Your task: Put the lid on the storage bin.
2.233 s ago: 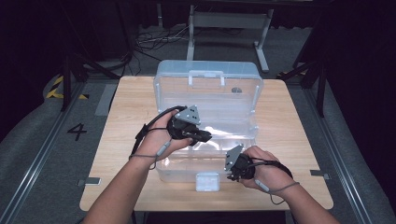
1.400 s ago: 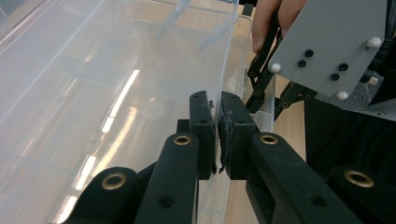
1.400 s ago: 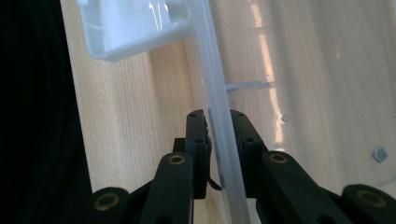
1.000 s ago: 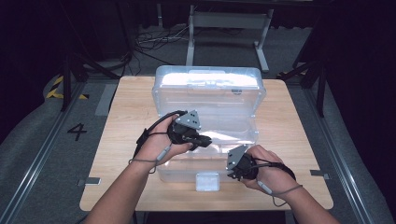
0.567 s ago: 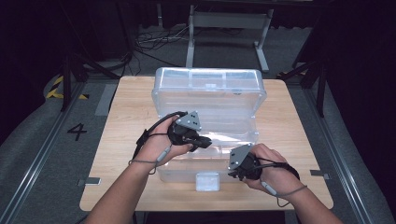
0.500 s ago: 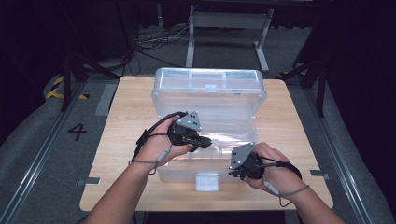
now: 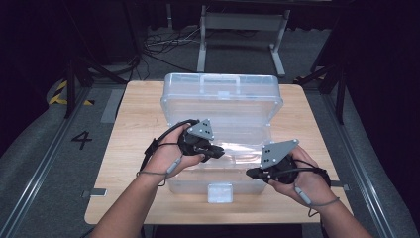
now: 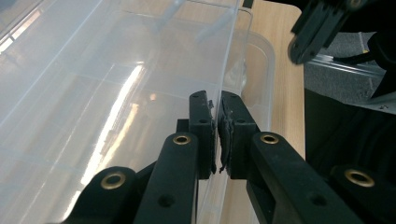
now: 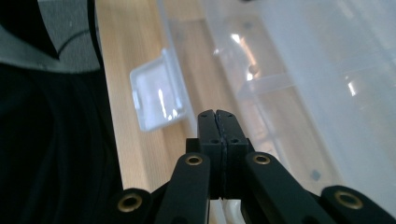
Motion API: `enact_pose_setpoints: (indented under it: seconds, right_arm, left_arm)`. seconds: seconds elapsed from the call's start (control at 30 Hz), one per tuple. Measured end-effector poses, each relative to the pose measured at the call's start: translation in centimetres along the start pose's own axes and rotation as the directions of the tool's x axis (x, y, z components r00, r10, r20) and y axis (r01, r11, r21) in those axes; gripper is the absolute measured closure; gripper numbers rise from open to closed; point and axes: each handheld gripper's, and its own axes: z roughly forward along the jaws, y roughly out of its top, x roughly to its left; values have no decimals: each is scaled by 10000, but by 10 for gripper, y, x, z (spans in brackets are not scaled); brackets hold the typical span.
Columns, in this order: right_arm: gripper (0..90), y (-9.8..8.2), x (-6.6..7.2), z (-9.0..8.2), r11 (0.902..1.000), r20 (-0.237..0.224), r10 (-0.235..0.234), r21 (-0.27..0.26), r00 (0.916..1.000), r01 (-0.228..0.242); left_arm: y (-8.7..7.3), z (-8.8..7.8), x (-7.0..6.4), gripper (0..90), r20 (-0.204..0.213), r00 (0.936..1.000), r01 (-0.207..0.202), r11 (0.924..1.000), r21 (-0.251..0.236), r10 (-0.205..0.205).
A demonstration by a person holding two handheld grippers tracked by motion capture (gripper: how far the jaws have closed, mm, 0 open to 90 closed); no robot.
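Our left gripper [image 8: 217,135] fingers pinch the clear box lid [image 8: 140,70]; right gripper [image 9: 218,140] fingers just clenched, empty; floor "4" [image 7: 81,140] at nine o'clock.

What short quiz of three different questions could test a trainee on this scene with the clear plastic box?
1. True or false: the left gripper has its fingers closed on the edge of the clear lid.
2. The right gripper is: A) shut with nothing between its fingers, B) shut on the latch, C) wide open.
3. Fill in: the clear box stands on a ____ table.

Key: 1 true; 2 A; 3 wooden. The white latch hangs at the box's front, free of both grippers.
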Motion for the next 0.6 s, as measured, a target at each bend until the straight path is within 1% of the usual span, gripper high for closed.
enact_pose_setpoints:
  seconds: [0.03, 0.07, 0.1, 0.13, 0.2, 0.27, 0.3, 0.33, 0.37, 0.4, 0.53, 0.57, 0.6]
  right_arm:
    - [900, 0, -1, -3, 9997, 49, 107, -203, 9999, -106]
    - [900, 0, -1, -3, 9997, 49, 107, -203, 9999, -106]
    - [900, -1, -2, -6, 9993, 87, 203, -331, 9998, -200]
    - [900, -2, -4, -11, 9969, 169, 426, -673, 9989, -414]
    - [900, -3, -7, -18, 9909, 239, 758, -1132, 9968, -727]
    - [900, -5, -10, -23, 9842, 317, 1100, -1431, 9934, -1044]
    - [900, -5, -10, -23, 9842, 317, 1100, -1431, 9934, -1044]
    - [900, -9, -13, -28, 9741, 452, 1490, -1788, 9878, -1387]
    - [900, -9, -13, -28, 9741, 452, 1490, -1788, 9878, -1387]
    - [900, -12, -16, -31, 9659, 572, 1774, -2016, 9825, -1627]
    - [900, -17, -21, -35, 9488, 779, 2240, -2455, 9715, -1990]
    - [900, -18, -22, -36, 9436, 875, 2370, -2578, 9676, -2078]
    - [900, -18, -22, -36, 9436, 875, 2370, -2578, 9676, -2078]
  left_arm:
    - [0, 0, 0, 845, 2, 10000, -5, 10000, -6, 5]
    - [0, 0, 0, 845, 2, 10000, -5, 10000, -6, 5]
    - [0, 0, 0, 845, -6, 10000, 5, 10000, -16, -5]
    - [0, 0, 0, 845, -8, 10000, 13, 10000, -12, -13]
    - [0, 0, 0, 844, -25, 10000, 24, 10000, -13, -24]
    - [0, 0, -1, 844, -5, 10000, 29, 10000, -3, -29]
    - [0, 0, -1, 844, -5, 10000, 29, 10000, -3, -29]
    - [-1, 0, -1, 844, 0, 10000, 29, 10000, -17, -29]
    - [-1, 0, -1, 844, -14, 10000, 28, 10000, -21, -28]
    - [-1, 0, -1, 843, -40, 10000, 39, 10000, -7, -39]
    - [-1, 1, -2, 842, -76, 10000, 31, 10000, -54, -32]
    - [-1, 1, -3, 842, -77, 10000, 45, 10000, -51, -45]
    - [-1, 1, -3, 842, -77, 10000, 45, 10000, -51, -45]
